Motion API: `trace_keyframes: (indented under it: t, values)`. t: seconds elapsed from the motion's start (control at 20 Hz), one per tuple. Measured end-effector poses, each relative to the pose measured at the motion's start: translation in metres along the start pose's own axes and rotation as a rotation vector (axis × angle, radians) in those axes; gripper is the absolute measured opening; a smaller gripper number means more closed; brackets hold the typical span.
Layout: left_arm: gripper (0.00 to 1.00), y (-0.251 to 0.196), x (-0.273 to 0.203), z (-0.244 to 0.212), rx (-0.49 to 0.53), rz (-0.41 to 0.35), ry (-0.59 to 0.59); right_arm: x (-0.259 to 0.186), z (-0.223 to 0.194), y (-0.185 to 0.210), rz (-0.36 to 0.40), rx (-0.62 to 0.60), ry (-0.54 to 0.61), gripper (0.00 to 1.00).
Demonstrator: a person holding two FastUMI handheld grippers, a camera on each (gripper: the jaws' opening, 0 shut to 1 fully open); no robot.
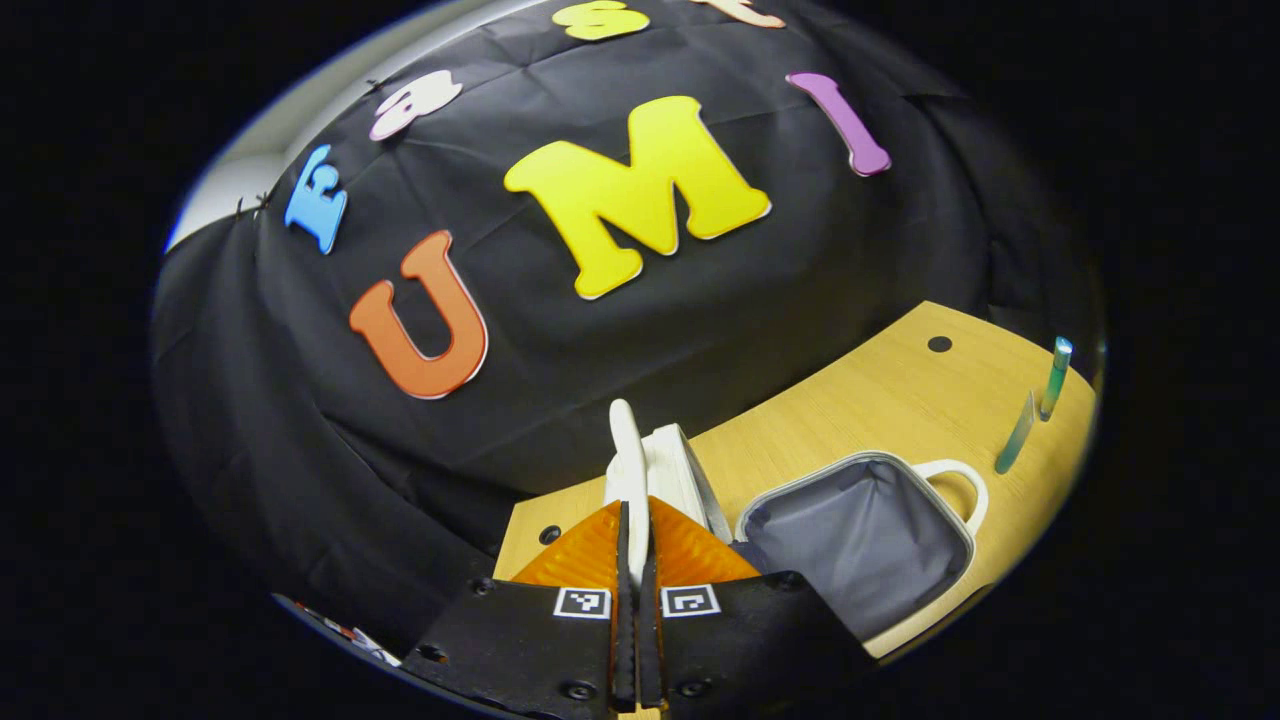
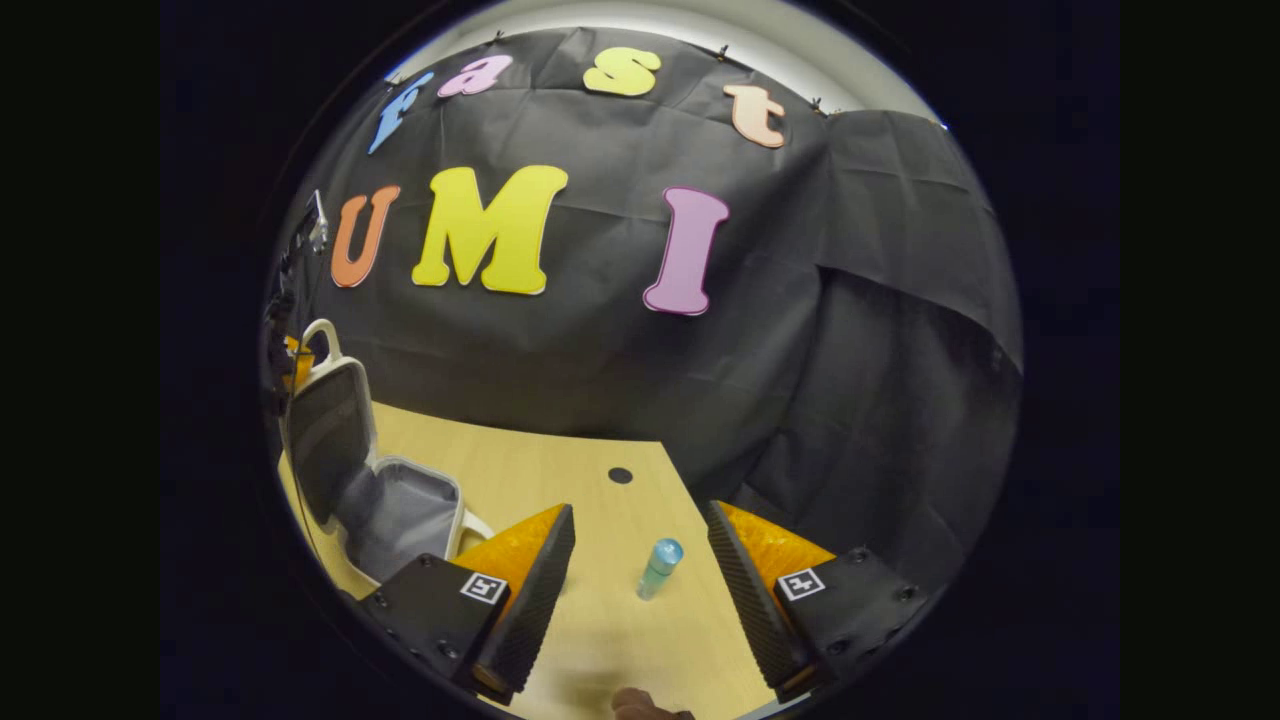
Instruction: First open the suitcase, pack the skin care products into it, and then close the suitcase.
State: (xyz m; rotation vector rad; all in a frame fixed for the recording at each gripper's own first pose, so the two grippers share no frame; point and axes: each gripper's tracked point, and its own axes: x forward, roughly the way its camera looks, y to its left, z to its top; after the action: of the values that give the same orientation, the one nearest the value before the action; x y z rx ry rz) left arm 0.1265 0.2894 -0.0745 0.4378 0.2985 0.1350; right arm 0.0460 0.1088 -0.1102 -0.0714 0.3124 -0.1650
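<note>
Left gripper view: your left gripper (image 1: 634,535) is clamped on the white handle (image 1: 627,462) of the suitcase lid (image 1: 680,478), holding the lid upright. The suitcase (image 1: 866,535) lies open on the wooden table (image 1: 860,395), its grey lining bare. Two skin care tubes (image 1: 1040,400) stand well apart from it. In the right gripper view, your right gripper (image 2: 640,560) hangs with fingers wide apart, a blue-capped bottle (image 2: 659,567) standing on the table between them, untouched.

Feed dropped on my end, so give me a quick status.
Left gripper shut on suitcase lid, holding it up. Right gripper open, bottle standing between its fingers, untouched. Suitcase open, nothing packed. Nothing in the way.
</note>
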Motion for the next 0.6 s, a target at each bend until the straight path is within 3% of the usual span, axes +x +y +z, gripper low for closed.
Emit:
trace_keyframes:
  t: [0.4, 0.6]
  values:
    - [0.04, 0.069, 0.037, -0.064, -0.170, -0.015, 0.038, 0.002, -0.005, 0.015, 0.009, -0.028, 0.047, 0.79]
    - [0.05, 0.097, 0.052, -0.125, -0.233, 0.016, 0.153, 0.004, -0.016, 0.014, 0.001, -0.051, 0.079, 0.79]
